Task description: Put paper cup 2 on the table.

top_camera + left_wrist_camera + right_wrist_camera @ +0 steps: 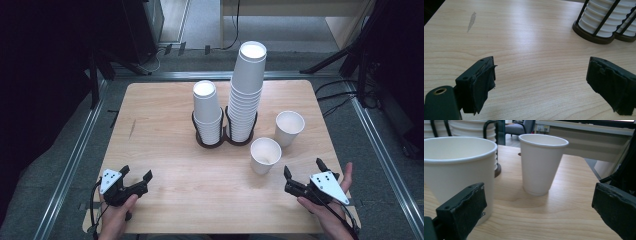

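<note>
Two loose white paper cups stand upright right of the middle: a near cup [265, 155] [456, 175] and a far cup [289, 127] [541, 162]. A tall cup stack [246, 92] and a short cup stack [207, 112] sit in a black double holder [223, 137] [599, 37]. My right gripper [303, 170] [539, 212] is open at the front right, just right of the near cup, with bare wood between its jaws. My left gripper [135, 176] [540, 82] is open at the front left over bare wood.
The wooden table [170, 150] has a grey mark [471, 21] on its left half. Metal rails and dark stands surround the table. A chair and a desk sit beyond the far cup in the right gripper view.
</note>
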Tool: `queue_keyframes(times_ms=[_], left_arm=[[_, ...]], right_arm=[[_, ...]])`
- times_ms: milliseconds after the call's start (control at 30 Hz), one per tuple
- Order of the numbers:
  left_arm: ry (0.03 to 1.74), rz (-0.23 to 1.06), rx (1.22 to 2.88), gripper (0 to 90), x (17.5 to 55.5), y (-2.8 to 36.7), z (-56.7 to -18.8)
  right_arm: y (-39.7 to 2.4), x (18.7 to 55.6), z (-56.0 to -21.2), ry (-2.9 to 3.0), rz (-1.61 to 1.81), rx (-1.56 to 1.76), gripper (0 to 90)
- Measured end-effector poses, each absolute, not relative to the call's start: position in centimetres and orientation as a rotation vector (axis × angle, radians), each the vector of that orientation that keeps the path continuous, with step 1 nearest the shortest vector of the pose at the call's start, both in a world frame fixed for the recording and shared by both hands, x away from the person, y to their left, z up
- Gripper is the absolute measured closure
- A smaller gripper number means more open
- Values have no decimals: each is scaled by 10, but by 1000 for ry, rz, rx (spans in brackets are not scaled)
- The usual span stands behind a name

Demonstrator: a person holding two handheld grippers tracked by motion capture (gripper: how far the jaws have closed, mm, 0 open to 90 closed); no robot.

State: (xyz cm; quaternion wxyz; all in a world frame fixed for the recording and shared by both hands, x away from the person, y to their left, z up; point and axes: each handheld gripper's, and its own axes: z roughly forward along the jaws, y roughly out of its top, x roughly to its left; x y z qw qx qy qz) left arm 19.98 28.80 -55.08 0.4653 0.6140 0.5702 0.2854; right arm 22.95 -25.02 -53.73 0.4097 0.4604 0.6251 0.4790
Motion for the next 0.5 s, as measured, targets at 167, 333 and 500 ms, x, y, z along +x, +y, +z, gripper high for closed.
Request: queue_keyframes(times_ms=[167,333,500], left_arm=[[1400,704,1508,89,200,288,-551],[1400,700,1508,89,200,288,-551],[1399,701,1510,89,201,287,-551]], right_arm=[[-260,232,-537,1547,1189,1181,0],[-274,231,-540,1533,1144,1198,0],[-289,232,-544,1505,1116,1241,0]])
